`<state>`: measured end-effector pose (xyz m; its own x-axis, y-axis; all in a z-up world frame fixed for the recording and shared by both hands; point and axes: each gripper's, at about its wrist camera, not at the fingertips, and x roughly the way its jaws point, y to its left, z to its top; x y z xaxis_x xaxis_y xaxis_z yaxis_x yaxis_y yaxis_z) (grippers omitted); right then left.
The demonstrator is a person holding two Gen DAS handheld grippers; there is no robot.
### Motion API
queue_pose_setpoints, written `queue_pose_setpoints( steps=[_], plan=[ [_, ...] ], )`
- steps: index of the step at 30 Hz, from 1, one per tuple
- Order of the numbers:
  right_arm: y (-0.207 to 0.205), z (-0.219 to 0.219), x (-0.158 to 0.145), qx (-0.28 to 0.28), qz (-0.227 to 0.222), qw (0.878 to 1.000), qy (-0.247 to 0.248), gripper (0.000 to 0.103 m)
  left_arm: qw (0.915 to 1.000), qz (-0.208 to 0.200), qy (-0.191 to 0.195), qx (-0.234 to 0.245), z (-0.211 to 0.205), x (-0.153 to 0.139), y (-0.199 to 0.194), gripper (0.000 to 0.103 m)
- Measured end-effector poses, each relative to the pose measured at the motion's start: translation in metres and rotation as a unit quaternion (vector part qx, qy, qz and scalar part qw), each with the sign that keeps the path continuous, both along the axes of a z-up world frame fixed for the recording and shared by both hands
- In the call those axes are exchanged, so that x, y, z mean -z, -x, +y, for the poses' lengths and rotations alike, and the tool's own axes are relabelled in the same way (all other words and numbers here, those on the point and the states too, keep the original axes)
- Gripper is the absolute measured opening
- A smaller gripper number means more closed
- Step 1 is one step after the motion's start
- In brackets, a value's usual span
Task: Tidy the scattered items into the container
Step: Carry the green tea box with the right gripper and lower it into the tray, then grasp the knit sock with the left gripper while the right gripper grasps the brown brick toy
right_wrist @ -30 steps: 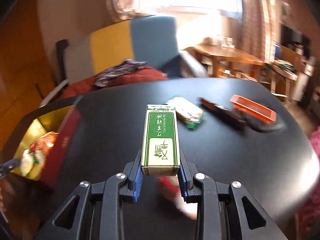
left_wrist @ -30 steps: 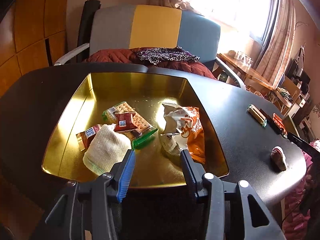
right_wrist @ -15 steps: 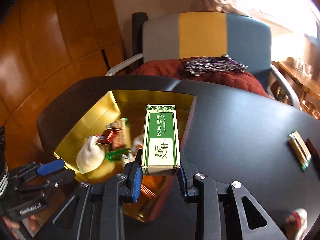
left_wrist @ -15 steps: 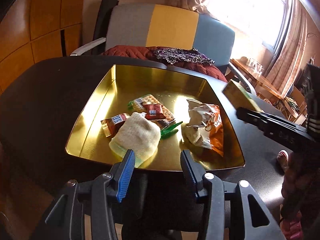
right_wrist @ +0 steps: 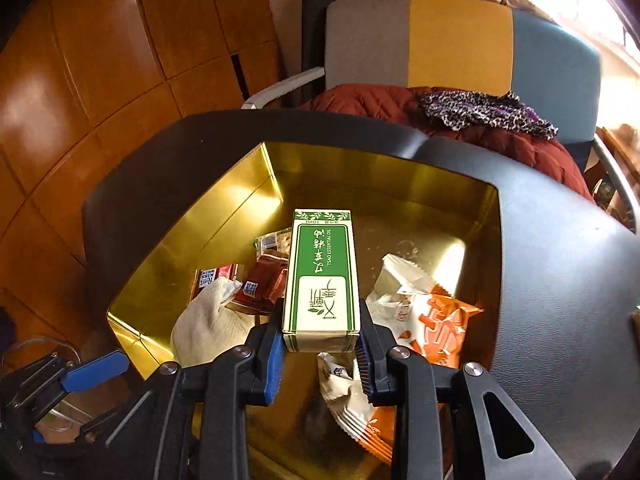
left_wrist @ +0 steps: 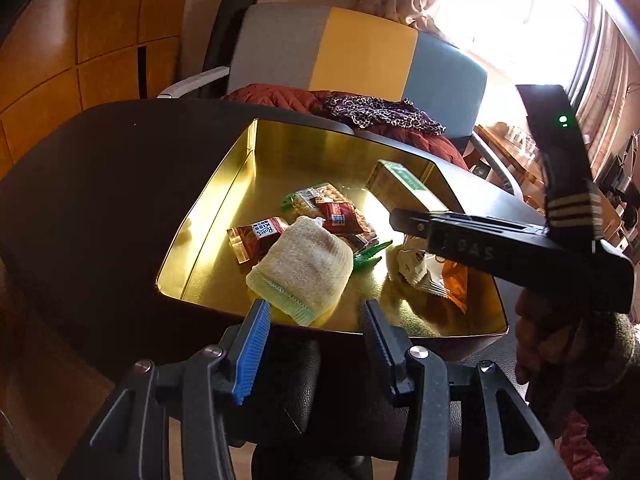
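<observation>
The right gripper (right_wrist: 320, 344) is clamped on a green box (right_wrist: 322, 280), pads pressing both its sides, at the centre of the right wrist view, over the gold tin (right_wrist: 224, 208). Left of the box in the tin lie a white cloth (right_wrist: 204, 320) and brown packets (right_wrist: 260, 280); right of it, an orange bag (right_wrist: 432, 320). The left gripper (left_wrist: 314, 336) stands part open with nothing between its fingers, at the bottom centre of its view, just short of the tin's near rim. The tin sits on a black table (right_wrist: 560, 280); a chair (right_wrist: 460, 40) is at the upper right.
</observation>
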<state>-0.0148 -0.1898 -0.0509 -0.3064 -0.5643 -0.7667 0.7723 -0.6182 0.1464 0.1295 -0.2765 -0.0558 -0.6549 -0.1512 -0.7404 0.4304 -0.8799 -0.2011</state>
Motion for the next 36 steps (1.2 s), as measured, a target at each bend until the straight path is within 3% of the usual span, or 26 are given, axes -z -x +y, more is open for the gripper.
queue_pose_setpoints(
  steps=[14, 23, 30, 36],
  plan=[
    [-0.015, -0.005, 0.002, -0.005, 0.034, 0.999, -0.024, 0.033, 1.0, -0.001, 0.002, -0.001, 0.002, -0.002, -0.003, 0.048],
    [-0.026, 0.019, -0.02, 0.013, 0.061, 0.998, 0.008, 0.038, 0.9997, 0.006, 0.017, 0.014, 0.017, -0.014, -0.003, 0.048],
    [-0.012, 0.072, -0.025, 0.075, 0.056, 0.995, 0.03, 0.04, 0.9976, 0.013, 0.03, 0.06, 0.045, -0.027, 0.015, 0.048],
    [0.009, 0.154, -0.025, 0.169, 0.049, 0.983, 0.047, 0.041, 0.9907, 0.014, 0.037, 0.13, 0.09, -0.035, 0.043, 0.048]
  ],
)
